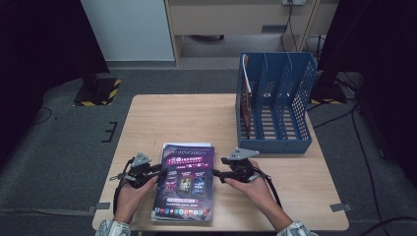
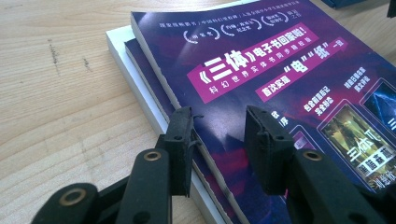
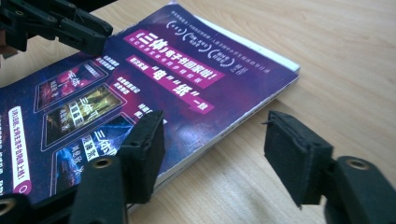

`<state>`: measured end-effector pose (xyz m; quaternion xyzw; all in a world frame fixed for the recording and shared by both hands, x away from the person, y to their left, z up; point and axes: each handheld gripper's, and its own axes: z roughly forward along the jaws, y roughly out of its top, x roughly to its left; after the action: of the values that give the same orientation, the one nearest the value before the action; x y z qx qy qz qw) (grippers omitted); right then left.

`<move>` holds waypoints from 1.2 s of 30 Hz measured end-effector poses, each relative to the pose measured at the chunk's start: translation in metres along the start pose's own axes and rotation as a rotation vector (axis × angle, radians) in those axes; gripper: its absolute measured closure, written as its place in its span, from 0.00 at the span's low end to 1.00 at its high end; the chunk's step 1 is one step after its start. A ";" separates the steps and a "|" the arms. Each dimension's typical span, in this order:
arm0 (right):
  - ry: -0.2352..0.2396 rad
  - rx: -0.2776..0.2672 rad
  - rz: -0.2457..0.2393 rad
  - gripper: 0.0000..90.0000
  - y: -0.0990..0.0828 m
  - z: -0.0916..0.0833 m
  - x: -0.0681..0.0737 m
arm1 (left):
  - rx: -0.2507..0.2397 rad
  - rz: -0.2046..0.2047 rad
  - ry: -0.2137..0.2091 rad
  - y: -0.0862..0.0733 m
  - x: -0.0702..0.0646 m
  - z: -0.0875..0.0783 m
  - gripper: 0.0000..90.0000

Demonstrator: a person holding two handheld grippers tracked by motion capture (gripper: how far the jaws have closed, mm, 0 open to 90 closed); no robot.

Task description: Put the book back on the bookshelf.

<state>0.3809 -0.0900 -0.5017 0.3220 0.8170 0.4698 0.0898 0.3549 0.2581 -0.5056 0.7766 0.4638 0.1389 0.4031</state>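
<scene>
Palms inward, left claw (image 1: 160, 170) and right claw (image 1: 216, 173), both parted and gripping nothing, flank the magazine stack (image 1: 185, 184).

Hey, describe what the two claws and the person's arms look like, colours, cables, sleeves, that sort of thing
The left claw and right claw are black, each topped by a grey three-cornered plate. A black cable trails from each. Up close, the jaws are blocky black arms with brass-coloured rivets and square pads. The sleeves are light with a dark pattern.

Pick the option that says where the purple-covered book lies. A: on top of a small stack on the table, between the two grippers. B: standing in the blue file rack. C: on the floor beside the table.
A: the purple book lies flat on other books on the table, with the left gripper and right gripper at its two sides.
</scene>
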 end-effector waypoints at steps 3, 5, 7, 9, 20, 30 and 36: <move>0.020 0.013 0.016 0.36 -0.002 0.003 0.000 | 0.002 0.005 0.003 0.000 0.000 0.000 0.69; 0.027 0.024 0.022 0.33 -0.003 0.007 0.001 | 0.002 0.007 0.003 0.000 -0.001 0.000 0.68; 0.042 0.037 0.031 0.30 -0.004 0.009 0.001 | 0.002 0.012 0.001 0.000 -0.001 0.001 0.68; 0.047 0.049 0.037 0.27 -0.006 0.012 0.001 | 0.003 0.017 0.000 0.001 -0.002 0.001 0.68; 0.109 0.083 0.125 0.19 -0.015 0.026 0.000 | 0.009 0.040 0.000 0.002 -0.005 0.003 0.67; 0.143 0.080 0.156 0.18 -0.017 0.033 0.000 | 0.006 0.040 0.001 0.001 -0.006 0.003 0.67; 0.158 0.075 0.165 0.18 -0.018 0.036 0.001 | 0.007 0.040 0.001 0.001 -0.005 0.003 0.67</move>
<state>0.3887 -0.0704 -0.5356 0.3533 0.8092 0.4687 -0.0262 0.3547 0.2516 -0.5058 0.7869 0.4489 0.1456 0.3975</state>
